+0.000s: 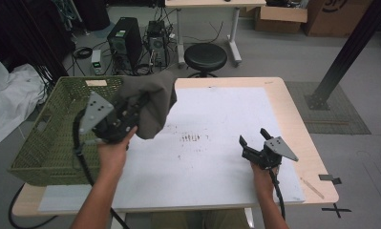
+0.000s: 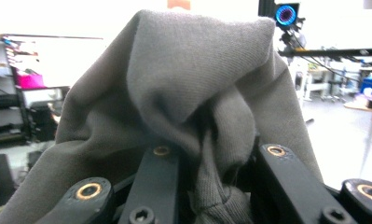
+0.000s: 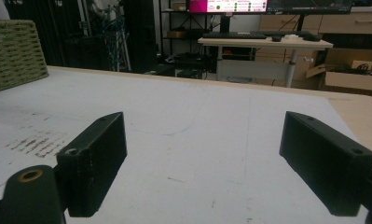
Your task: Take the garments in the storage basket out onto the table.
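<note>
The crumpled grey-brown cloth (image 1: 152,102) hangs bunched from the left tongs (image 1: 135,107), lifted off the worktop (image 1: 216,157) at about ten o'clock of the white sheet, just beside the right-hand rim of the olive-green woven basket (image 1: 45,138); its folds drape toward two o'clock from the tongs and fall partly over the basket's near corner; in the left gripper view the cloth (image 2: 183,107) rises as a peaked heap straight ahead of the left tongs (image 2: 216,163), a twisted fold running down between the two black jaws.

The left tongs are clenched on that fold, the jaws drawn close with the fabric pinched between them; the person's left hand (image 1: 112,150) carries them from below at seven o'clock. The right tongs (image 1: 252,139) sit low over the worktop at about four o'clock of the sheet, well apart from the cloth; they are released, the jaws spread wide with bare white surface between them; in the right gripper view the right tongs (image 3: 202,154) grasp nothing and the sheet's smudged marks lie at nine o'clock of them.

The basket stands at the worktop's left edge, at nine o'clock; its inside, as far as visible, holds nothing, though the cloth and the left tongs hide its right-hand part.
</note>
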The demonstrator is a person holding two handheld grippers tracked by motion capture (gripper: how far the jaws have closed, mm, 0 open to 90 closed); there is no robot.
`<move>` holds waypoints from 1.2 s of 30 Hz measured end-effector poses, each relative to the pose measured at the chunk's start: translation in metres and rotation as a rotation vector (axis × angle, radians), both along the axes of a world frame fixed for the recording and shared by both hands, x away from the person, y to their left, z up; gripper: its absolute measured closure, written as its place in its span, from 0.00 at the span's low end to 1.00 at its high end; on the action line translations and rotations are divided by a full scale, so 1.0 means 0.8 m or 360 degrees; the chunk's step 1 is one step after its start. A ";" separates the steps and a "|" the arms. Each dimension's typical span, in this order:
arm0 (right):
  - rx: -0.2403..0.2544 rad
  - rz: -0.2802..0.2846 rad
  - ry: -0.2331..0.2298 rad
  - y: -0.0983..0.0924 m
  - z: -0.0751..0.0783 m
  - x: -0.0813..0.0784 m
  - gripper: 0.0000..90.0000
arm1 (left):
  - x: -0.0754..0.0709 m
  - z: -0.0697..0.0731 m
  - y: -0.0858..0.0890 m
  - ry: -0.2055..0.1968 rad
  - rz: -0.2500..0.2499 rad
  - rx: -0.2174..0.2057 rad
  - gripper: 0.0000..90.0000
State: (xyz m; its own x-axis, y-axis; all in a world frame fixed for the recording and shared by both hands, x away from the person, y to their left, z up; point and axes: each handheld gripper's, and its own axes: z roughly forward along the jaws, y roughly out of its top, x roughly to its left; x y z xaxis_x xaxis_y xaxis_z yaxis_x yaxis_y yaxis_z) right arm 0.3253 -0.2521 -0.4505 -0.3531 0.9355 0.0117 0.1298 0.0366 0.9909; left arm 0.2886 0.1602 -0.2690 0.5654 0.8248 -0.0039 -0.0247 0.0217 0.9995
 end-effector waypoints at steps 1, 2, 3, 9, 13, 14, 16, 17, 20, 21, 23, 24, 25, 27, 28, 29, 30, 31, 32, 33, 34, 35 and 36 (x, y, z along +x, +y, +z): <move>0.0002 0.0000 0.0000 0.000 0.000 0.000 0.16 | 0.002 -0.006 -0.007 0.0009 -0.0019 0.0003 0.85; 0.0002 0.0001 0.0000 0.000 0.000 0.000 0.16 | 0.003 -0.011 -0.014 0.0018 -0.0039 0.0008 0.85; 0.0003 0.0001 -0.0001 0.000 0.000 0.000 0.16 | 0.005 -0.017 -0.021 0.0027 -0.0057 0.0013 0.85; 0.0003 0.0002 -0.0002 0.000 0.000 0.000 0.16 | 0.016 -0.051 -0.065 0.0100 -0.0163 0.0040 0.85; 0.0007 0.0001 -0.0007 -0.001 0.000 -0.001 0.16 | 0.025 -0.077 -0.097 0.0165 -0.0219 0.0097 0.85; 0.0008 0.0001 -0.0010 -0.001 0.000 -0.001 0.16 | 0.028 -0.084 -0.104 0.0191 -0.0231 0.0101 0.85; 0.0018 0.0001 -0.0011 -0.001 0.000 -0.001 0.16 | 0.036 -0.101 -0.118 0.0250 -0.0242 0.0125 0.85; 0.0016 0.0002 -0.0013 -0.001 0.000 -0.001 0.16 | 0.039 -0.107 -0.123 0.0271 -0.0246 0.0130 0.85; 0.0018 0.0005 -0.0008 -0.002 0.000 -0.001 0.16 | 0.051 -0.131 -0.139 0.0351 -0.0242 0.0175 0.85; 0.0016 0.0005 -0.0008 -0.002 0.000 -0.001 0.16 | 0.055 -0.139 -0.143 0.0384 -0.0238 0.0183 0.85; 0.0017 0.0008 -0.0011 -0.002 0.000 -0.001 0.16 | 0.063 -0.156 -0.151 0.0436 -0.0213 0.0203 0.84; 0.0017 0.0008 -0.0012 -0.002 0.000 -0.001 0.16 | 0.067 -0.164 -0.154 0.0459 -0.0197 0.0214 0.83; 0.0019 0.0010 -0.0013 -0.002 0.000 -0.001 0.16 | 0.071 -0.172 -0.157 0.0484 -0.0180 0.0224 0.81; 0.0023 0.0011 -0.0013 -0.002 0.000 -0.001 0.16 | 0.078 -0.187 -0.163 0.0547 -0.0160 0.0236 0.78; 0.0026 0.0014 -0.0012 -0.003 0.000 -0.001 0.16 | 0.082 -0.194 -0.165 0.0582 -0.0150 0.0256 0.70; 0.0026 0.0014 -0.0012 -0.003 0.000 -0.001 0.16 | 0.084 -0.201 -0.168 0.0620 -0.0145 0.0269 0.70; 0.0028 0.0015 -0.0013 -0.003 0.000 -0.001 0.16 | 0.086 -0.207 -0.169 0.0654 -0.0139 0.0287 0.67; 0.0029 0.0018 -0.0014 -0.003 0.000 -0.001 0.16 | 0.087 -0.211 -0.170 0.0687 -0.0134 0.0292 0.61; 0.0033 0.0019 -0.0014 -0.003 0.000 -0.002 0.16 | 0.087 -0.212 -0.171 0.0708 -0.0126 0.0288 0.54; 0.0032 0.0020 -0.0018 -0.003 0.000 -0.002 0.16 | 0.085 -0.211 -0.170 0.0718 -0.0121 0.0275 0.44; 0.0033 0.0020 -0.0017 -0.003 0.000 -0.001 0.16 | 0.082 -0.209 -0.169 0.0716 -0.0118 0.0273 0.36; 0.0033 0.0020 -0.0017 -0.003 0.000 -0.001 0.16 | 0.079 -0.205 -0.167 0.0705 -0.0117 0.0270 0.32; 0.0032 0.0020 -0.0018 -0.003 0.000 -0.001 0.16 | 0.073 -0.200 -0.164 0.0700 -0.0092 0.0269 0.26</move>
